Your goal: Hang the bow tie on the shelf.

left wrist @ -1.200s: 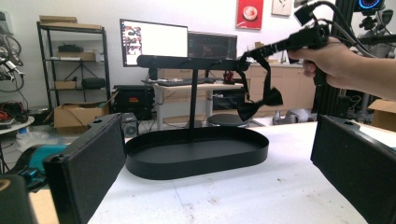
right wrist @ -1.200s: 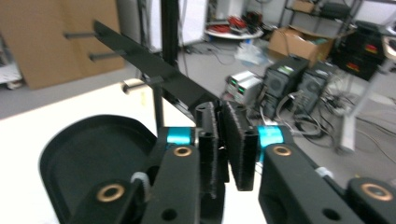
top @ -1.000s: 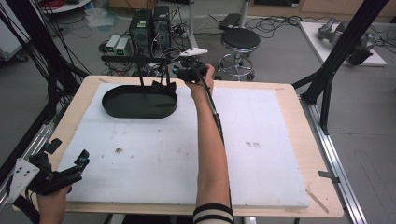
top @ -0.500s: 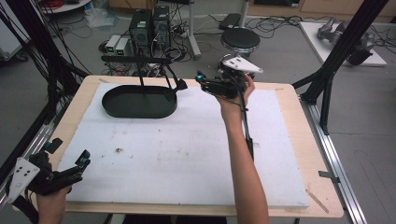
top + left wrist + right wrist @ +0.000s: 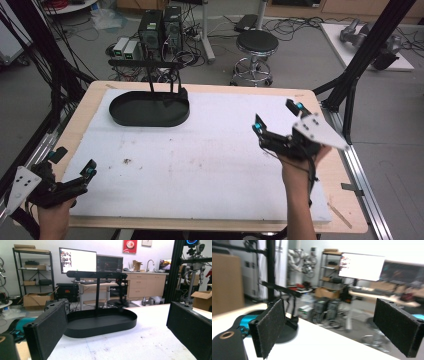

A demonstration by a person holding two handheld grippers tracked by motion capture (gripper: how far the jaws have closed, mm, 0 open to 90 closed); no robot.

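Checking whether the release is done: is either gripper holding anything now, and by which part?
Nothing is held. The right gripper has just been opening and its jaws stand wide with nothing between them; the left gripper is open and empty too.

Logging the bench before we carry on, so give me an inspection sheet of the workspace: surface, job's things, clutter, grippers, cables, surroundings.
Surface: white pad on a wooden table, with dark specks and smudges.
Job's things: black oval tray with an upright stand and crossbar, at the pad's far left; nothing seen in it.
Clutter: nothing seen beyond the specks.
Grippers: left gripper at the near left corner, jaws apart, empty; right gripper over the pad's right side, jaws apart, empty.
Cables: one trails from the right gripper along the wrist; loose cables on the floor beyond the table.
Surroundings: stool, computer towers, black frame struts.
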